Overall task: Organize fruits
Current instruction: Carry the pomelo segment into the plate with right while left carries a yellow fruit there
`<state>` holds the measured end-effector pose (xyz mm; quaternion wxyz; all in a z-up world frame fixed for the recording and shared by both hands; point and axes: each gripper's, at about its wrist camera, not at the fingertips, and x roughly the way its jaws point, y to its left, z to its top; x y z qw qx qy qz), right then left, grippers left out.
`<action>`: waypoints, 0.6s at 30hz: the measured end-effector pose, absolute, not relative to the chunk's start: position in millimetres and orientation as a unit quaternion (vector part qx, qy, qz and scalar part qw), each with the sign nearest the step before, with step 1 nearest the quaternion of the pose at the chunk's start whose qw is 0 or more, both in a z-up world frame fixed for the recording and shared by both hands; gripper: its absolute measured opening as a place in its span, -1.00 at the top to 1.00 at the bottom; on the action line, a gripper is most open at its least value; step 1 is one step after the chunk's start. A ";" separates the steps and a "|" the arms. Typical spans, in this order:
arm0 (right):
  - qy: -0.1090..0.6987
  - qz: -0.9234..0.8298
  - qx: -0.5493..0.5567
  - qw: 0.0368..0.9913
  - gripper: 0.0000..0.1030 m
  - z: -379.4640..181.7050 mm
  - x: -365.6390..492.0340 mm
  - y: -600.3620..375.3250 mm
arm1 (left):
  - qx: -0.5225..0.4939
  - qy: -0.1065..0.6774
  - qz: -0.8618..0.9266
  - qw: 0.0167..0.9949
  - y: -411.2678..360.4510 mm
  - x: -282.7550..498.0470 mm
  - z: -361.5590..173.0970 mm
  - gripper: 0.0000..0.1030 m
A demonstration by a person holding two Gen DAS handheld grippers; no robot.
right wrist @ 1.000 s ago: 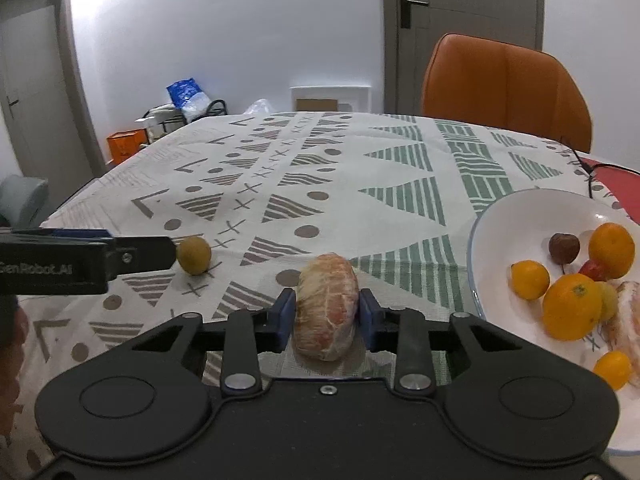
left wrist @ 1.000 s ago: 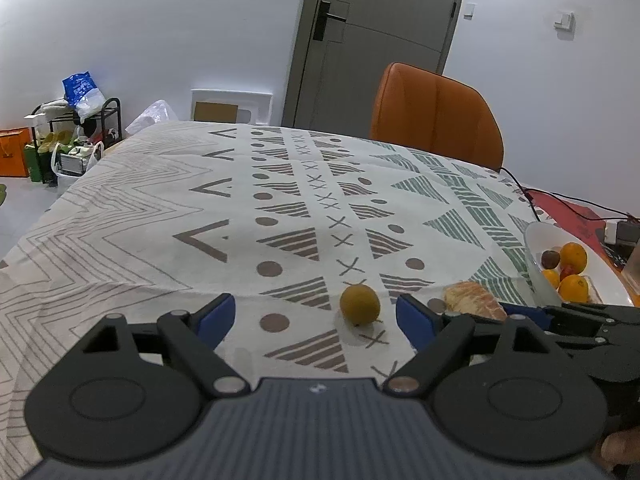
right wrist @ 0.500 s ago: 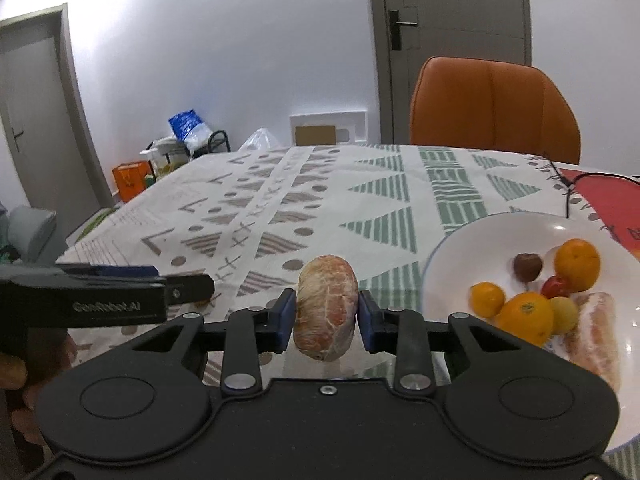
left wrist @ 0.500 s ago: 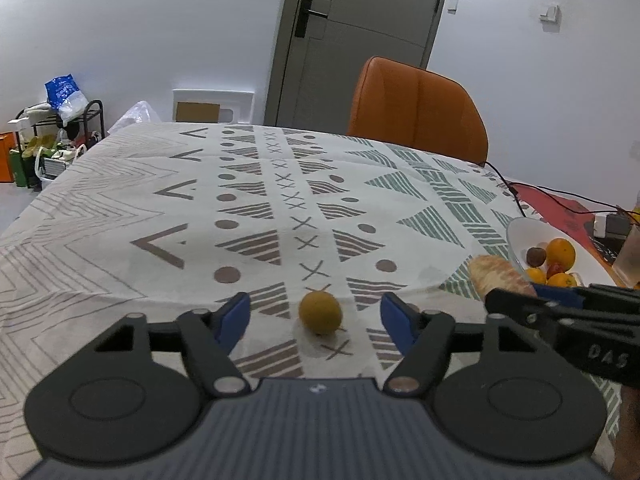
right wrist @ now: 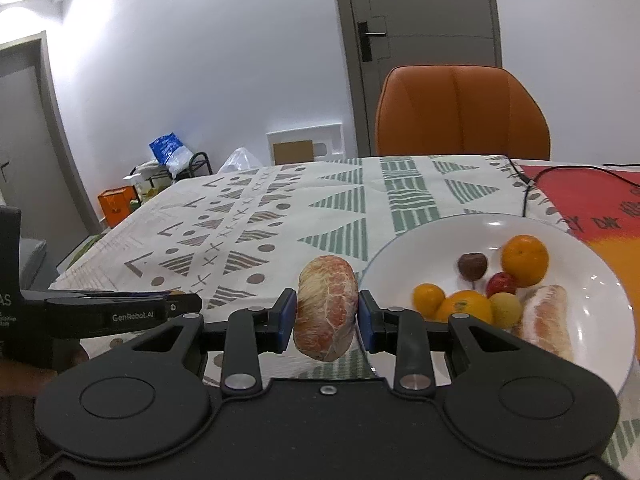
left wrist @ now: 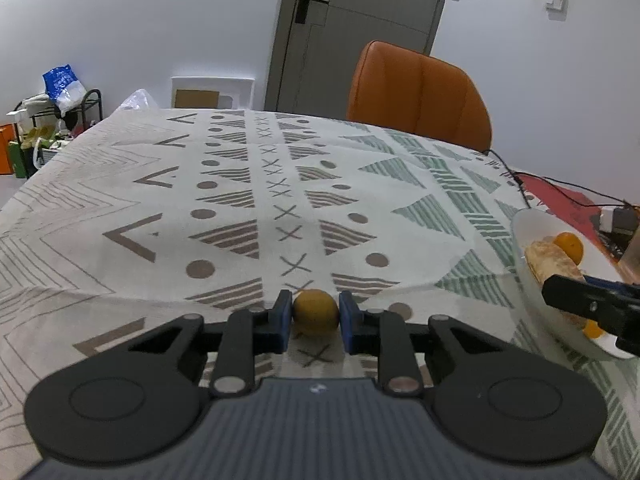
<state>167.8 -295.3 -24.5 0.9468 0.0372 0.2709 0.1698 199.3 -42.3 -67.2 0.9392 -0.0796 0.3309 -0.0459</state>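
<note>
My left gripper (left wrist: 315, 314) is shut on a small yellow-brown round fruit (left wrist: 315, 311) that rests on the patterned tablecloth (left wrist: 240, 200). My right gripper (right wrist: 326, 316) is shut on a peeled pomelo segment (right wrist: 326, 308) and holds it in the air just left of the white plate (right wrist: 440, 232). The plate holds oranges (right wrist: 524, 260), a dark plum (right wrist: 472, 266), a red fruit (right wrist: 501, 283) and another pomelo segment (right wrist: 546, 320). In the left wrist view the plate (left wrist: 524, 248) and the right gripper (left wrist: 576, 300) with the segment show at the right.
An orange chair (left wrist: 420, 92) stands behind the table's far edge. A black cable (left wrist: 520, 176) and a red mat (right wrist: 592, 192) lie at the far right. A rack with bags (left wrist: 56, 100) stands on the floor to the left.
My left gripper has moved up to the small round fruit and closed on it. My right gripper has lifted the pomelo segment and carried it towards the plate.
</note>
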 end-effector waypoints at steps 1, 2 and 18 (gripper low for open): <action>0.269 0.168 0.039 0.948 0.39 -23.8 166.8 -297.9 | -0.076 0.326 -0.048 0.941 -44.4 197.9 -65.0 0.55; 0.267 0.166 0.040 0.948 0.39 -23.0 165.3 -300.0 | -0.073 0.322 -0.050 0.942 -46.7 196.2 -62.6 0.55; 0.251 0.123 0.069 0.958 0.39 -18.5 150.4 -346.5 | -0.050 0.294 -0.099 0.949 -93.0 184.3 -37.7 0.55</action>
